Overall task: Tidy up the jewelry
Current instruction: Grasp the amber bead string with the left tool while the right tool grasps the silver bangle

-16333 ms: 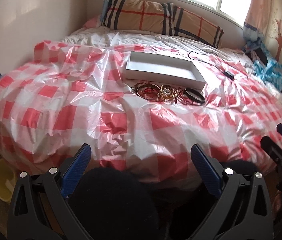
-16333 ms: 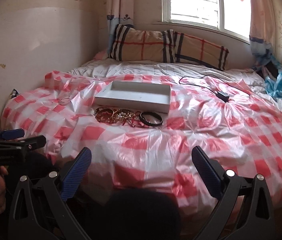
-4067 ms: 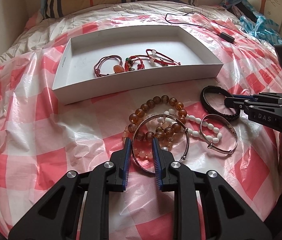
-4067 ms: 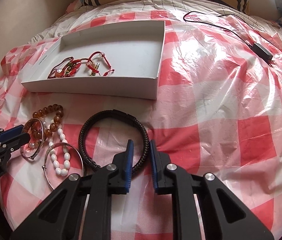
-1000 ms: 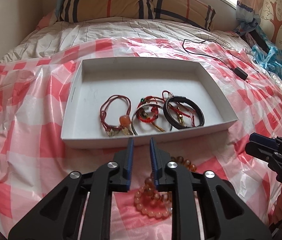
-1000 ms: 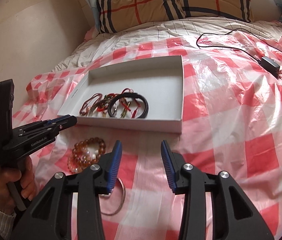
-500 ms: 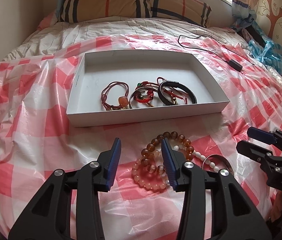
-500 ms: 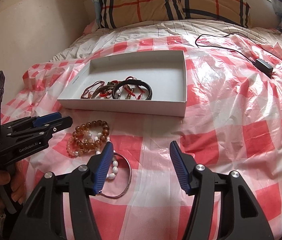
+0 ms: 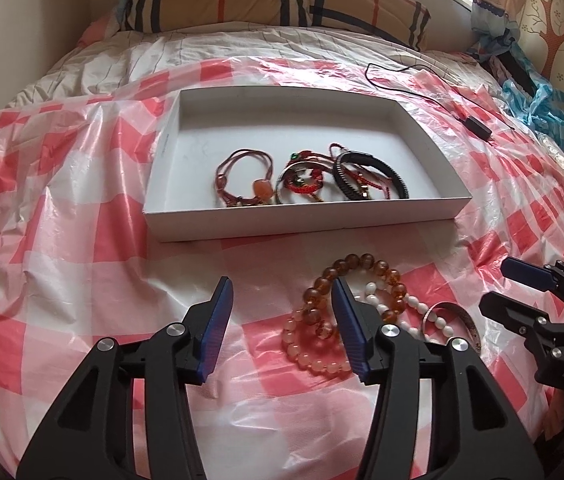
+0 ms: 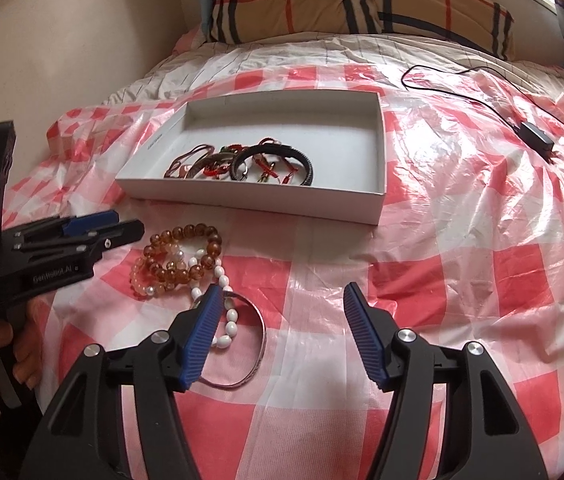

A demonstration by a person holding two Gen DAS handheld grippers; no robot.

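On a bed covered with a red-and-white checked plastic sheet (image 9: 61,208), a shallow white box (image 9: 422,224) lies flat, its open top showing several bracelets gathered along its near wall: a red cord bracelet with an orange stone (image 9: 243,178), a tangle of red string bracelets (image 9: 302,178) and a black braided band (image 9: 370,174), the last 2 overlapping. In front of the box, on the sheet, more jewelry sits in a loose pile: an amber bead bracelet (image 9: 366,272), a pale pink bead bracelet (image 9: 314,354), a white bead bracelet (image 10: 223,308) and a thin metal bangle (image 10: 255,344), all touching or crossing each other.

The left gripper (image 9: 282,326) hovers low over the sheet with its 2 blue-padded fingers spread apart and nothing between them; its right finger overlaps the bead pile in the left wrist view. The right gripper (image 10: 277,334) is likewise released and empty, its left finger in front of the white beads and the bangle.

A plaid pillow (image 10: 362,4) lies at the head of the bed, and a black cable with an adapter (image 10: 536,140) trails across the sheet to the right of the box.
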